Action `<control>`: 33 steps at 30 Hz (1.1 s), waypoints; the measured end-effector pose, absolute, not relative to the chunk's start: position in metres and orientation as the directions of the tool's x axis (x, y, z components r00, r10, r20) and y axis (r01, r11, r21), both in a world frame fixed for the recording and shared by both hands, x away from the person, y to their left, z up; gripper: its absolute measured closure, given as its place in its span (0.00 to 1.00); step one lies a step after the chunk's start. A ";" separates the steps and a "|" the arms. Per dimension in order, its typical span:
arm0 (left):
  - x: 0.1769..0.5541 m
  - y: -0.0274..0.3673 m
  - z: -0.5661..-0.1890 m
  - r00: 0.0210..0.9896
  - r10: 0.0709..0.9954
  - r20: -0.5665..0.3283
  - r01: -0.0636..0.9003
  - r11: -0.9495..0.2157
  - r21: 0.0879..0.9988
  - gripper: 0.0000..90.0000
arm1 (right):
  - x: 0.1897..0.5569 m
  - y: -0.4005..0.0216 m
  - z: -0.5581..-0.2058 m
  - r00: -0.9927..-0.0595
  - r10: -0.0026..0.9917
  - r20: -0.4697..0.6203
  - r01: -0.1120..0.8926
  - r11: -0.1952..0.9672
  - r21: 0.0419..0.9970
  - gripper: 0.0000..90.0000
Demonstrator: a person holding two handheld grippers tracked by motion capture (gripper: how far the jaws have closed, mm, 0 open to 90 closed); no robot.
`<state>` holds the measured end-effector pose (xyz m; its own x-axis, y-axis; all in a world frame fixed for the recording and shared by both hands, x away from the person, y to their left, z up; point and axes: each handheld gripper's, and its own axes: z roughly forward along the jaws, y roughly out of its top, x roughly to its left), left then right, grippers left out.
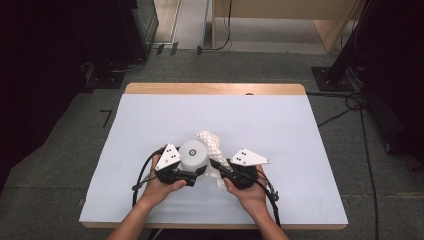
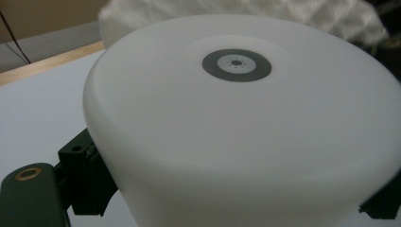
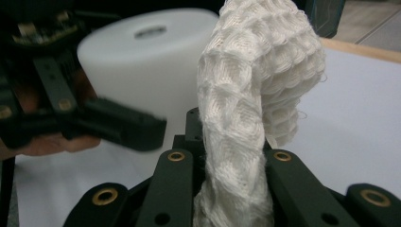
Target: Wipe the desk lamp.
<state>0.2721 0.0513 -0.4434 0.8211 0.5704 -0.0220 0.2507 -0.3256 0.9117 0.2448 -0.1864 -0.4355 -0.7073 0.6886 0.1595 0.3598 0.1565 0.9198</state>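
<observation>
A white, round, squat container [image 1: 192, 155] with a grey ring on its top [image 2: 236, 65] stands on the white-covered table [image 1: 280, 130], near the front edge. My left gripper [image 1: 195, 169] is shut on it, one black jaw on each side of its wall [image 2: 236, 142]. Right beside it, a white waffle-weave cloth [image 1: 210, 141] rises bunched from my right gripper [image 1: 216, 166]. That gripper [image 3: 231, 158] is shut on the cloth [image 3: 250, 109], which stands up and curls over, touching the container [image 3: 146, 61]. One of the left gripper's fingers [image 3: 123, 124] also appears in the right gripper view.
The table's wooden edge [image 1: 215, 89] runs along the far side. Dark equipment [image 1: 60, 60] stands on the floor at the left, and cables [image 1: 350, 105] lie at the right. The white cover stretches wide to the left, right and far side of the grippers.
</observation>
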 end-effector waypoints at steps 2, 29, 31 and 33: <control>0.271 0.049 -0.444 0.827 0.561 -0.020 0.246 -0.331 0.911 0.10 | 0.244 -0.190 -0.433 -0.711 0.686 0.154 0.349 0.154 0.924 0.88; 0.282 0.055 -0.460 0.700 0.711 0.069 0.289 -0.371 0.882 0.09 | 0.257 -0.206 -0.455 -0.643 0.740 0.197 0.444 0.151 0.883 0.88; 0.281 0.059 -0.462 0.679 0.733 0.038 0.307 -0.330 0.892 0.09 | 0.257 -0.208 -0.455 -0.637 0.744 0.201 0.447 0.145 0.883 0.88; 0.281 0.064 -0.460 0.661 0.751 -0.003 0.322 -0.280 0.905 0.07 | 0.257 -0.209 -0.455 -0.635 0.747 0.199 0.445 0.143 0.884 0.88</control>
<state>0.2808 0.0637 -0.4604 0.6607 0.7507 -0.0029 0.3217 -0.2797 0.9046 0.2573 -0.2088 -0.4545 -0.6347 0.7467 0.1990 0.4454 0.1430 0.8838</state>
